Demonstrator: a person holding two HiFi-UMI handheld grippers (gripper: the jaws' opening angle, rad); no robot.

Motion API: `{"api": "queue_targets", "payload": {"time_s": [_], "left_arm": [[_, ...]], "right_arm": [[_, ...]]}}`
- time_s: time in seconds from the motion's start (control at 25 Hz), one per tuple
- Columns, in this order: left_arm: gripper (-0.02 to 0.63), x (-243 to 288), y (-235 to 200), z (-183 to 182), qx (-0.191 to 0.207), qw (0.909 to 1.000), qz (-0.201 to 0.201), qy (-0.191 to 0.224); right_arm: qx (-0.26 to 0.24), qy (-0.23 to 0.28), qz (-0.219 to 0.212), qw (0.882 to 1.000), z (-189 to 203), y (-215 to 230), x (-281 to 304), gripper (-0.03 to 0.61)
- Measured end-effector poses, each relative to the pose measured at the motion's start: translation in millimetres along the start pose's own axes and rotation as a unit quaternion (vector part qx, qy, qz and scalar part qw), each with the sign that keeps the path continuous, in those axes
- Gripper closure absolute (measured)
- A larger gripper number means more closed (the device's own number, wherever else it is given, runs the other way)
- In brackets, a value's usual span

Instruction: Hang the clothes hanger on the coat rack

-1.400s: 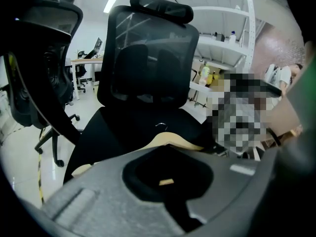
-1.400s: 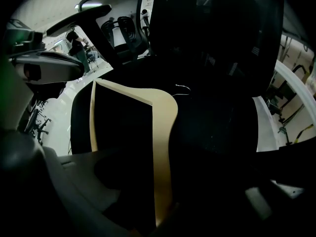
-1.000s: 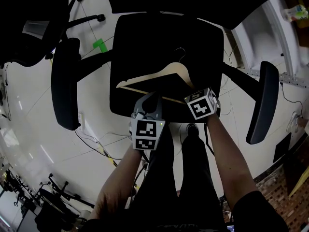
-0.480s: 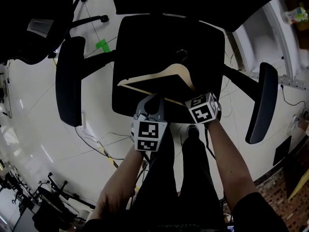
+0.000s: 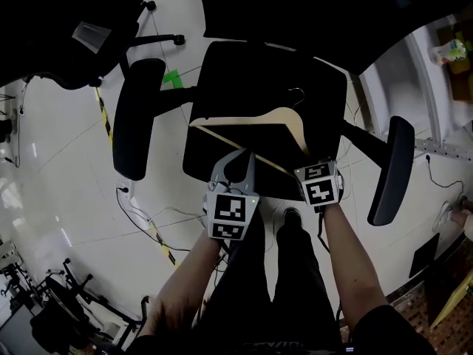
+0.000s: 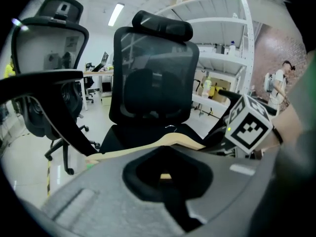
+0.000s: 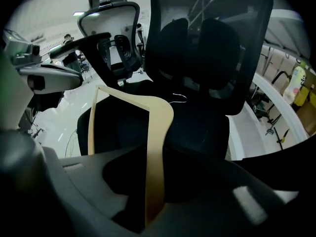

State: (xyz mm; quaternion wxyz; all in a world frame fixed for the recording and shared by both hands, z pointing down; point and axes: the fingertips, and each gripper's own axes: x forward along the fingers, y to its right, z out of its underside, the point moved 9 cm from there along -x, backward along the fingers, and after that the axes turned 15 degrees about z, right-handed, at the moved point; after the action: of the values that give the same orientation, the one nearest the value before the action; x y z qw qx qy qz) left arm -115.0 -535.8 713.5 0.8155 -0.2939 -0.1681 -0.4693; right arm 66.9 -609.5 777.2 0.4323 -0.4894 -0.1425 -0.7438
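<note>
Chair seat (image 5: 222, 80) below, left hand-held gripper (image 5: 236, 161) and right hand-held gripper (image 7: 154, 196) (down-tilted) clamp hanger (image 5: 259, 118).

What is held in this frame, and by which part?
The hanger, by both grippers: the left gripper is closed on its bottom bar, the right gripper on one arm near its end.

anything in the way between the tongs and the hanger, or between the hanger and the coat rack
Nothing stands between them: the left tongs and the right tongs are both shut on the wooden hanger, over the office chair seat. No coat rack shows in any view, so that path cannot be judged.
</note>
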Motion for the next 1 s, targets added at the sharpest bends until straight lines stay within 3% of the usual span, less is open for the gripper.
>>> {"api": "queue_targets", "payload": {"time_s": [0.2, 0.48, 1.0], "left_arm": [[0.609, -16.8, 6.2, -12.4, -0.006, 0.999, -0.036, 0.026], [0.609, -50.9, 25.8, -27.0, -0.019, 0.9946, -0.081, 0.062], [0.609, -106.0, 74.1, -92.3, 0.008, 0.9848, -0.108, 0.136]], "right_arm": [[0.018, 0.011, 0.015, 1.0, -8.3, 11.1, -14.8, 0.482], [0.052, 0.049, -0.003, 0.997, -20.4, 29.4, -55.0, 0.482], [0.078, 0.143, -0.008, 0.987, -59.8, 54.9, -143.2, 0.482]]}}
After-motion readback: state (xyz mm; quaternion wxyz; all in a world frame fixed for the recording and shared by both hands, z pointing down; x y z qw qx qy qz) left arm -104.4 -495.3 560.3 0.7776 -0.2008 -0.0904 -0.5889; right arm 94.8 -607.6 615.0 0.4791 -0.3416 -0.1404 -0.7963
